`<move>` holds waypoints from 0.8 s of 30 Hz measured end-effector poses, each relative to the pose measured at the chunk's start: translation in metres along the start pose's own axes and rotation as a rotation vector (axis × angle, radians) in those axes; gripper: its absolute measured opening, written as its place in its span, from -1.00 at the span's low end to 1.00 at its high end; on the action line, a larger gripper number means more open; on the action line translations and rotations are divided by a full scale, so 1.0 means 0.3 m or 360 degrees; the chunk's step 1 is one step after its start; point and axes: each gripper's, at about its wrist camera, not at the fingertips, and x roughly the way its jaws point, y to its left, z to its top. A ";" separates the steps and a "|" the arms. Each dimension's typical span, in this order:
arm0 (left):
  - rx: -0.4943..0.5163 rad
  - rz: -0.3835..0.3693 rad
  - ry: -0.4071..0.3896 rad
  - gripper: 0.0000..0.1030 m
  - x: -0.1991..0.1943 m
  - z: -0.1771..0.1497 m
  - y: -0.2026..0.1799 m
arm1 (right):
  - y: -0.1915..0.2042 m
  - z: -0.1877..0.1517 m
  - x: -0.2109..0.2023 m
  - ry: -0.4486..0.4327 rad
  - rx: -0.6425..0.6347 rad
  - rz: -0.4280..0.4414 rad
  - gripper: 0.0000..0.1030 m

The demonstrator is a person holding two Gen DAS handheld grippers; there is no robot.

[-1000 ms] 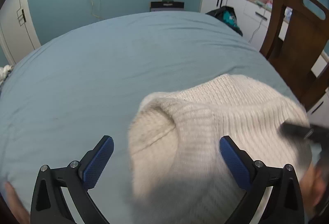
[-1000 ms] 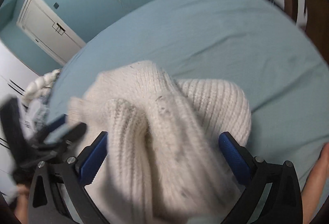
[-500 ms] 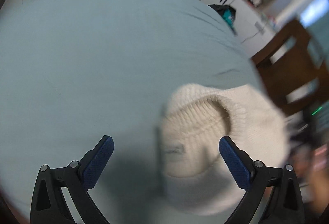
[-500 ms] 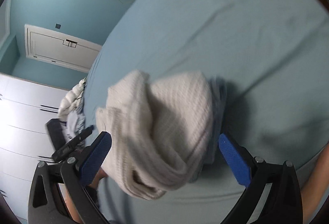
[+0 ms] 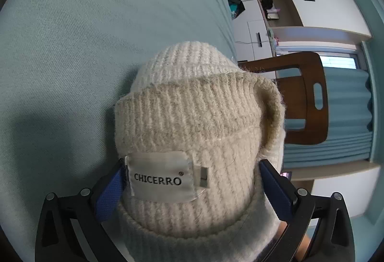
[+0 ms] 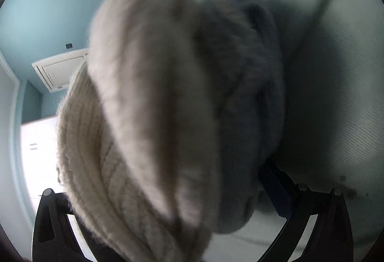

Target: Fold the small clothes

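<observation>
A cream ribbed knit hat (image 5: 196, 118) with a white "CHICERRO" label (image 5: 160, 178) fills the lower middle of the left wrist view, over the light blue bedsheet (image 5: 72, 45). My left gripper (image 5: 192, 187) stands wide, its blue pads (image 5: 109, 190) on either side of the hat's cuff. In the right wrist view the same hat (image 6: 156, 118) is bunched and blurred between the fingers of my right gripper (image 6: 168, 202). The jaws look wide; the left pad is hidden by the knit.
A brown wooden chair (image 5: 304, 98) stands beside the bed at the right. White cabinets (image 5: 264, 21) and a blue curtain (image 5: 348, 118) lie beyond. A white door (image 6: 60, 72) and blue wall (image 6: 48, 9) show in the right wrist view.
Both grippers have rolled sideways and closed in on the hat. The hat has been raised from lying on the sheet and now sits between both pairs of fingers.
</observation>
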 end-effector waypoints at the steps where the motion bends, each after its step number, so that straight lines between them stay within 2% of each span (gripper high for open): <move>1: 0.0007 -0.0009 0.0009 1.00 -0.014 -0.008 0.004 | 0.025 -0.012 -0.007 -0.0017 -0.0039 -0.0037 0.98; 4: 0.0095 -0.0068 -0.0042 0.91 -0.030 0.002 -0.053 | 0.110 -0.038 -0.044 -0.0071 -0.0135 -0.0093 0.96; 8: 0.0107 -0.0104 -0.0130 0.91 -0.127 0.032 -0.101 | 0.285 -0.024 -0.078 -0.0142 -0.0275 -0.0034 0.88; 13: 0.0151 0.0025 -0.0317 0.91 -0.297 0.132 -0.123 | 0.486 0.064 -0.012 -0.0184 -0.0451 -0.0053 0.83; 16: 0.0109 0.0160 -0.0392 0.91 -0.347 0.213 -0.119 | 0.483 0.099 0.067 -0.0173 -0.0423 -0.0043 0.82; 19: 0.0033 0.0268 -0.0402 0.91 -0.371 0.277 -0.054 | 0.463 0.129 0.154 -0.0163 -0.0348 -0.0049 0.82; 22: -0.0059 0.0229 -0.0375 0.96 -0.358 0.301 0.022 | 0.424 0.150 0.186 -0.0183 -0.0319 -0.0070 0.84; 24: -0.0067 0.0193 -0.0357 0.98 -0.367 0.291 0.030 | 0.394 0.148 0.165 -0.0174 -0.0292 -0.0032 0.93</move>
